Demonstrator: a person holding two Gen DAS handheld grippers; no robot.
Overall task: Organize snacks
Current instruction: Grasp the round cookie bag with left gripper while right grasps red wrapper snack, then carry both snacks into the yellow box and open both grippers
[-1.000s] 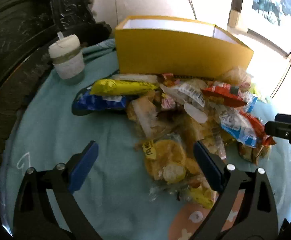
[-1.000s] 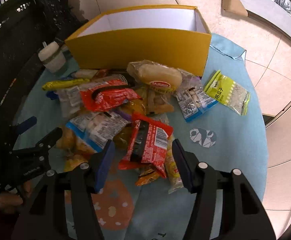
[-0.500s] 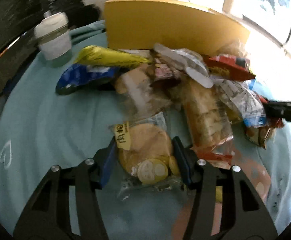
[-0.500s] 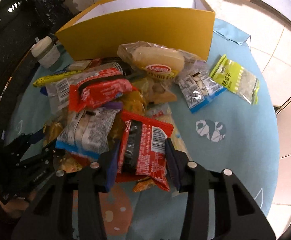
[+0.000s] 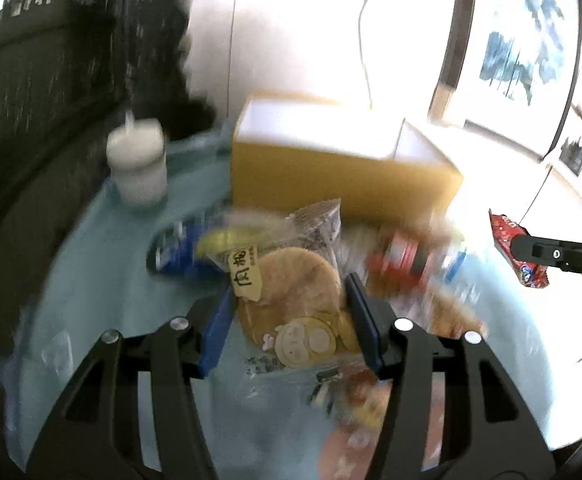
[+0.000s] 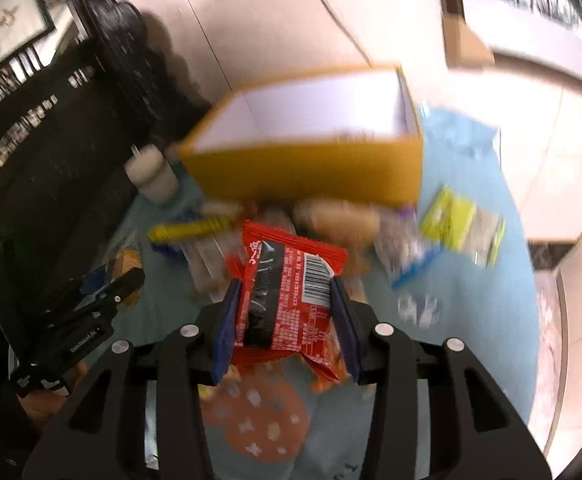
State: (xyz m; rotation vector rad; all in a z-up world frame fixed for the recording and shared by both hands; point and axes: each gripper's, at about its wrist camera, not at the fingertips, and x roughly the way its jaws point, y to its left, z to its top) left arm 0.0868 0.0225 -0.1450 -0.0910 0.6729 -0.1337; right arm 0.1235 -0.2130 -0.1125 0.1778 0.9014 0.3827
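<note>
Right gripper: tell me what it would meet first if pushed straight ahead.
Holding the red snack packet, the right gripper would probably meet the snack pile first, then the yellow box; blur hides depth.

Left gripper (image 5: 289,322) and right gripper (image 6: 285,320) — black angular frames, silver round screws, blue pads lining the jaws.

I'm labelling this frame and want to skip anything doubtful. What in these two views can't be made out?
- Snack pile, left wrist view: motion blur smears the packets, so most wrappers are unreadable.
- Yellow box interior, right wrist view: near wall hides the floor; contents unknown.
- Red packet in the right gripper: lower end hidden behind the fingers.
- Cookie packet in the left gripper: bottom print blurred.
- White cup: blurred, contents unseen.
</note>
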